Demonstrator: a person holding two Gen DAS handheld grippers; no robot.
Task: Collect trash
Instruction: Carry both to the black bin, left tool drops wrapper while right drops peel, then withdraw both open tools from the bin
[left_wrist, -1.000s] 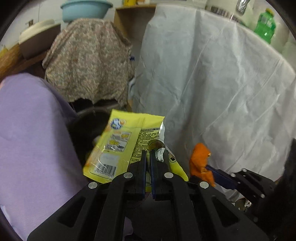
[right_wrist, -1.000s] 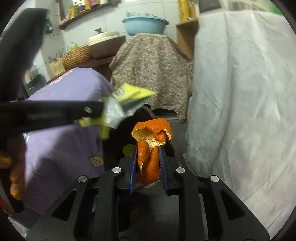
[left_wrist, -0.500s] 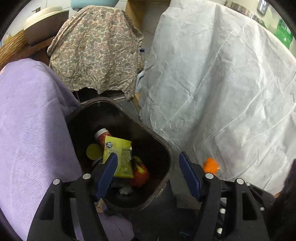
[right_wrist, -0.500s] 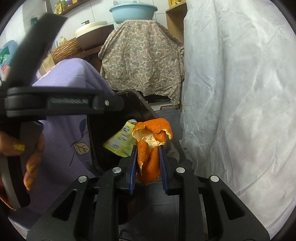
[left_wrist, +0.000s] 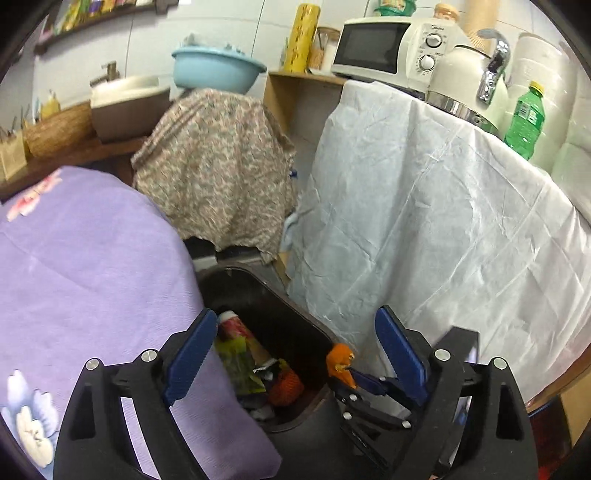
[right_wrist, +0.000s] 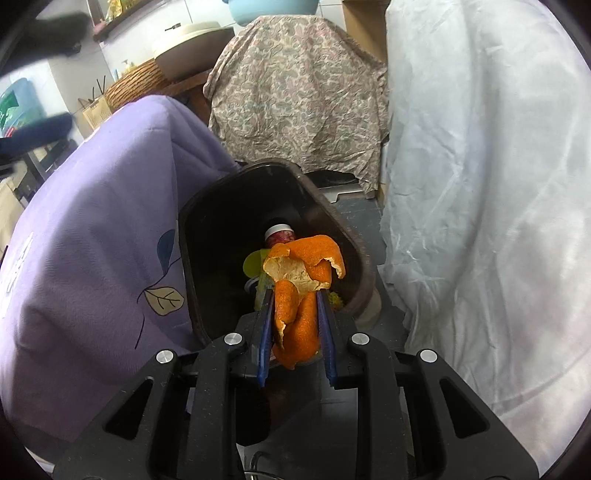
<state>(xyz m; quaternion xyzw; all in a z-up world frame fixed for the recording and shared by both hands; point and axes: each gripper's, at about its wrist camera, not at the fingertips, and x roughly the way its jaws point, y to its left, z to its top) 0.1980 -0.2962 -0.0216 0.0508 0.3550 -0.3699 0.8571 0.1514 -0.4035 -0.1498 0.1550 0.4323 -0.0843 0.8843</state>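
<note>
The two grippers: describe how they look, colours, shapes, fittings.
The left gripper and the right gripper match: angular matte black plastic frames with triangular cut-outs, round silver screw heads along the top, and flat blue ribbed finger pads. No cables, markings or sleeves are clearly visible.

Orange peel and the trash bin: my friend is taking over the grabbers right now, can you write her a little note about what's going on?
Left gripper: open, holding nothing, above the bin.
Right gripper: shut on the orange peel, held near the front rim of the dark trash bin.
In the bin: a yellow snack wrapper, a bottle with a white cap and other scraps.
Done: the wrapper is in.
Left: probably move the peel over the opening and let go.
</note>
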